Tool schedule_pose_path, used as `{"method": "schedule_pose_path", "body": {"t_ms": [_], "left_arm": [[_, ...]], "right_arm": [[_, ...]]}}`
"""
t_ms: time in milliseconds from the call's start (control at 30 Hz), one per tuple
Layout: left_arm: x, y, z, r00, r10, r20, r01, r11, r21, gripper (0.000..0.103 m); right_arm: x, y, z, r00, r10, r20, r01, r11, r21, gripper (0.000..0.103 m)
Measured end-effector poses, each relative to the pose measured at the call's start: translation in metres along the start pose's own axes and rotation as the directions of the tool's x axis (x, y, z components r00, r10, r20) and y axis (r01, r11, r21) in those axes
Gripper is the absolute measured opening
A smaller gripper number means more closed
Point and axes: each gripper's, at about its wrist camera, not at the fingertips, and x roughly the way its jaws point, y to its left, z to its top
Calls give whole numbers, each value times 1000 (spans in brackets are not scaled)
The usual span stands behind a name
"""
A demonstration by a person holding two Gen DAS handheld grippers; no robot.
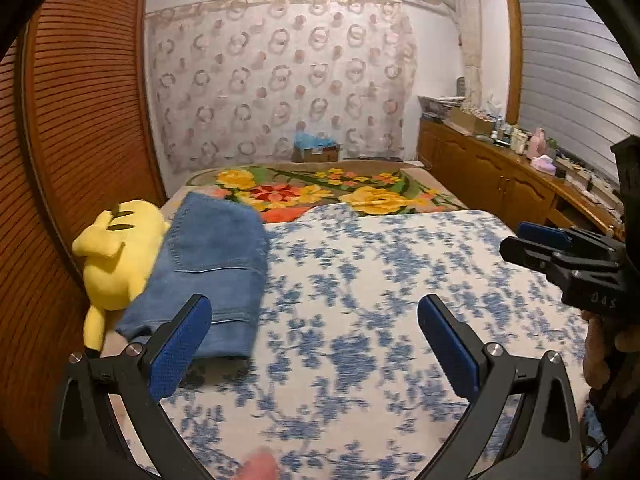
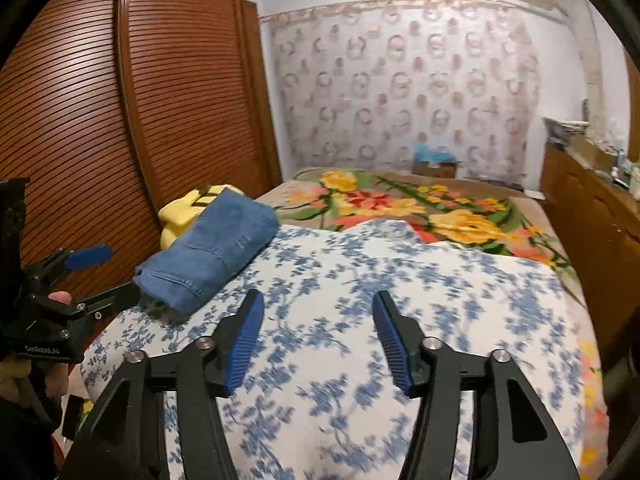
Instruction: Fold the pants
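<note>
Folded blue denim pants lie at the left edge of the bed on the white and blue floral sheet, leaning against a yellow plush toy. They also show in the right wrist view. My left gripper is open and empty, just right of and in front of the pants; its left finger overlaps their near edge in view. My right gripper is open and empty above the sheet, right of the pants. It also shows in the left wrist view, and the left gripper in the right wrist view.
A brown louvred wardrobe runs along the bed's left side. A flowered blanket covers the far part of the bed. A wooden sideboard with clutter stands on the right. A patterned curtain hangs at the back.
</note>
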Motion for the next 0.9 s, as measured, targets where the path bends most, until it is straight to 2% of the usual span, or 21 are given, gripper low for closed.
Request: {"method": "schedule_pose_path", "body": {"t_ms": [133,500,767,900], "left_arm": [[-11,-20,4,999,-36,20,36,999,15,103],[-40,-55,20,996,-51,78,49,998,26,103],[-65,-59,31,991,-26,128,22,999,36,103],[-74,-57,32,989,-12,148,7,999,34,103]], "right_arm": [[-28,-4,-4,998,-66,20,66,998,6,67],[-83,-6,-7,982,-179,66,175,983,63,68],[-116,1,1,968,-211,133,203,976,73,68],[-120,7,0,964,-217,156,209,975,70,68]]}}
